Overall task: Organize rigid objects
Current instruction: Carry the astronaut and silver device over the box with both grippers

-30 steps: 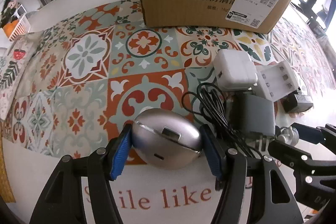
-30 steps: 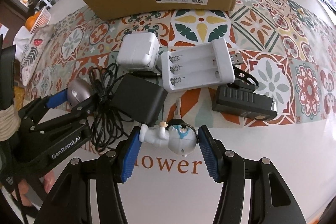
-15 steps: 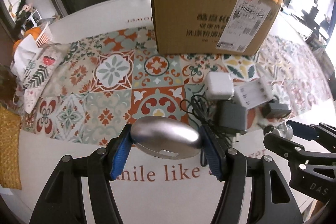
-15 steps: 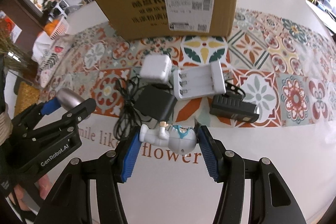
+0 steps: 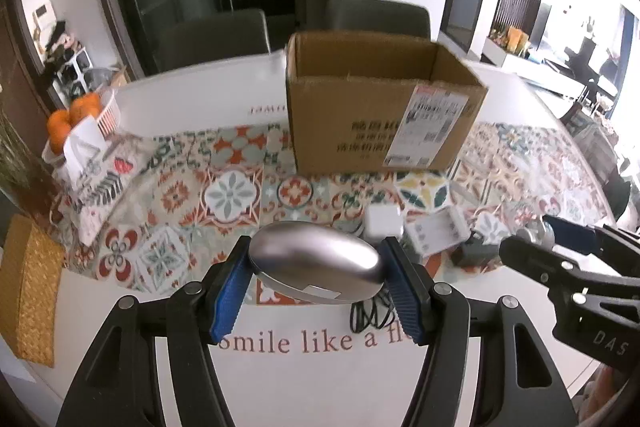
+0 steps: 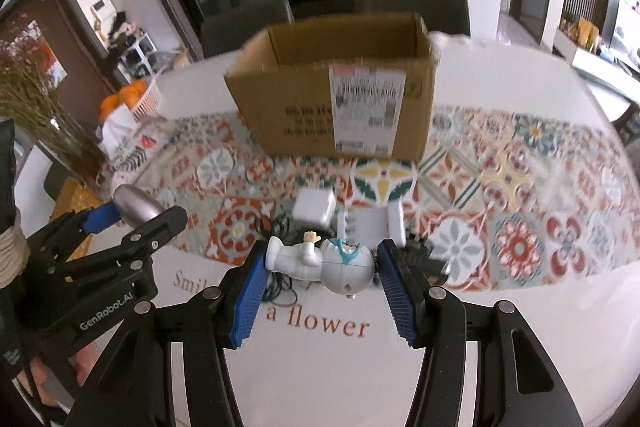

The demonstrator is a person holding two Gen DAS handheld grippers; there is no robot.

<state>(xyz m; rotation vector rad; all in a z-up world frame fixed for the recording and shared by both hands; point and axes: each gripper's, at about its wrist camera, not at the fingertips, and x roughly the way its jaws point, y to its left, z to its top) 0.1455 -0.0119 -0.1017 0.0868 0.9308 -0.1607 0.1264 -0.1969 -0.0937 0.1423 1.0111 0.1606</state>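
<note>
My left gripper (image 5: 314,281) is shut on a silver oval case (image 5: 316,267) and holds it high above the table; it also shows at the left of the right wrist view (image 6: 132,215). My right gripper (image 6: 320,275) is shut on a small white and blue figurine (image 6: 324,261), held lying sideways above the table; it shows at the right of the left wrist view (image 5: 536,239). An open cardboard box (image 5: 380,107) (image 6: 340,95) stands on the patterned runner behind. A white charger cube (image 6: 314,207), a white battery holder (image 6: 370,225) and black adapters with a cable lie below.
A basket of oranges (image 5: 76,119) and a tissue pack sit at the far left. A yellow woven mat (image 5: 28,287) lies at the left edge. Dried flowers (image 6: 36,115) stand at the left. Chairs (image 5: 216,35) are behind the table.
Both grippers have risen well above the table with their objects. The box's open top has come into view and the items on the runner look smaller.
</note>
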